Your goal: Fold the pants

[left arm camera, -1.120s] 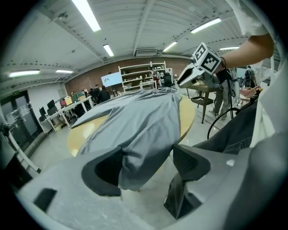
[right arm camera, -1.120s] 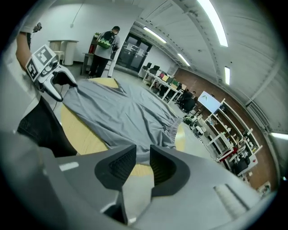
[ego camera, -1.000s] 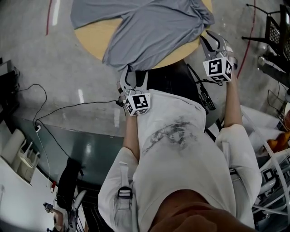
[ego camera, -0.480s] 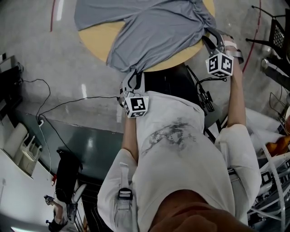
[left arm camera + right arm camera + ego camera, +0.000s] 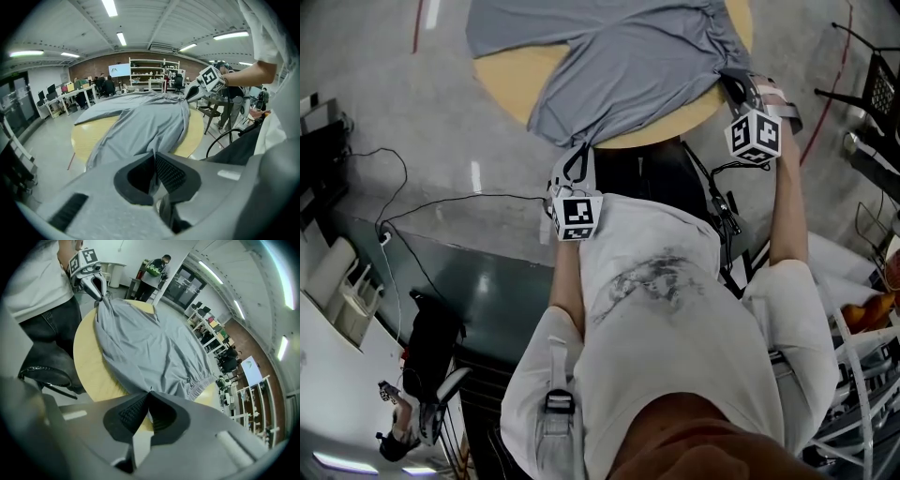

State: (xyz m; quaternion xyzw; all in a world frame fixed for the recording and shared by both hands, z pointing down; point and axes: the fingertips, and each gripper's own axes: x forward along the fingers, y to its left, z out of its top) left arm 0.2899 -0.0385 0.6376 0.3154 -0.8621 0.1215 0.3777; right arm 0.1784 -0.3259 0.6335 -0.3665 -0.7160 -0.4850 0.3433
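Note:
Grey pants (image 5: 619, 66) lie spread over a round wooden table (image 5: 511, 80), one leg's end hanging over the near rim. My left gripper (image 5: 577, 157) has just been closing and is shut on that leg end; the cloth (image 5: 140, 117) runs straight out from between the left gripper's (image 5: 153, 161) pads. My right gripper (image 5: 734, 82), at the table's right rim, has also just been closing and is shut on the pants' edge near the gathered waistband (image 5: 206, 380). The fabric (image 5: 150, 348) rises from the right gripper's (image 5: 149, 397) closed jaws.
A black cable (image 5: 441, 211) trails across the floor at the left. A black chair (image 5: 877, 75) stands at the far right, and a black stool base (image 5: 47, 376) sits beside the table. Desks, shelves and people (image 5: 105, 84) fill the room's far side.
Both grippers have come up to the table rim and closed on the cloth. The left took the hanging leg end, the right took the edge at the right side.

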